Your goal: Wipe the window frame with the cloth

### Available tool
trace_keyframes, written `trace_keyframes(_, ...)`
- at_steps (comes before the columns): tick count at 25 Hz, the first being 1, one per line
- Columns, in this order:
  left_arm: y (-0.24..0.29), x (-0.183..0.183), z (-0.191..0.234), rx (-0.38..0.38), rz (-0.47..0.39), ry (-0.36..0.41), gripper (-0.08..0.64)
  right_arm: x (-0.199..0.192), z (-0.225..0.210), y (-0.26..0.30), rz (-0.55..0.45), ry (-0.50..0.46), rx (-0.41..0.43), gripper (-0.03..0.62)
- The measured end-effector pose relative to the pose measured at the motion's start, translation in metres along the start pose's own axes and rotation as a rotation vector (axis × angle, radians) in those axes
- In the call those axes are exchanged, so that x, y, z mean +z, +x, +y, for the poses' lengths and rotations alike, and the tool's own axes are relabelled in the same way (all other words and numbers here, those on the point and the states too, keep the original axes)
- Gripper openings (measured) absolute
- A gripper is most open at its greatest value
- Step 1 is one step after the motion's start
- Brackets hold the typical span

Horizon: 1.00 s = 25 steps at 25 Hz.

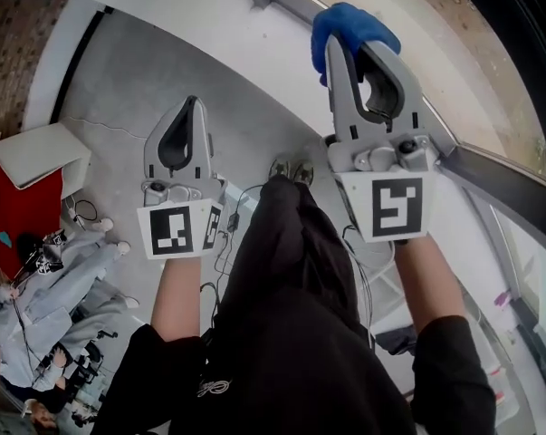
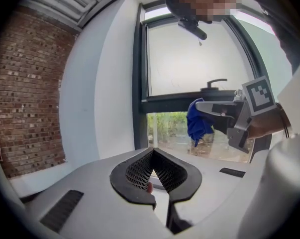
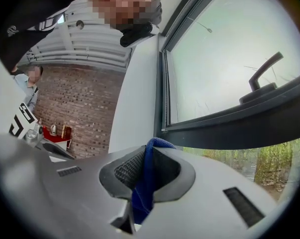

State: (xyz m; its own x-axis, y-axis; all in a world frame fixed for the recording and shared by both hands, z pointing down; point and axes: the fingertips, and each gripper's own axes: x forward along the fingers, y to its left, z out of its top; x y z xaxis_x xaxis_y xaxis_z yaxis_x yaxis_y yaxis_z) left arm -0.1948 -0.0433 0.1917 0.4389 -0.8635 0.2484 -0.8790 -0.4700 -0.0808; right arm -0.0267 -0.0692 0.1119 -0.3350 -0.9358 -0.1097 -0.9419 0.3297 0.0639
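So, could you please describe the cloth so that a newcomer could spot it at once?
Find the tall dark window frame. The right tool is raised before its horizontal bar, shut on the cloth. It is the only bright blue, soft thing there, amid grey plastic and dark metal.

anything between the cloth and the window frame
Nothing: the right gripper view shows no object between the blue cloth, pinched in the right gripper, and the dark window frame beyond.
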Motion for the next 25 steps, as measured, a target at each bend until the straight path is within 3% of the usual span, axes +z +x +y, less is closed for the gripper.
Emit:
trace_keyframes(9, -0.023, 0.013, -0.006, -0.078, -0.025, -0.018, 0.003, -0.006, 0.049, -0.063, 0.086, 0.066, -0.048, 0.023)
trace_keyframes(17, -0.072, 0.045, -0.034, -0.246, -0.126, -0.051, 0.003, 0.025, 0.101, -0.109, 0.083, 0.020, -0.155, 0.023)
trace_keyframes(25, -0.135, 0.063, -0.075, -0.399, -0.167, -0.084, 0.003, 0.061, 0.133, -0.158, 0.070, -0.003, -0.263, 0.023)
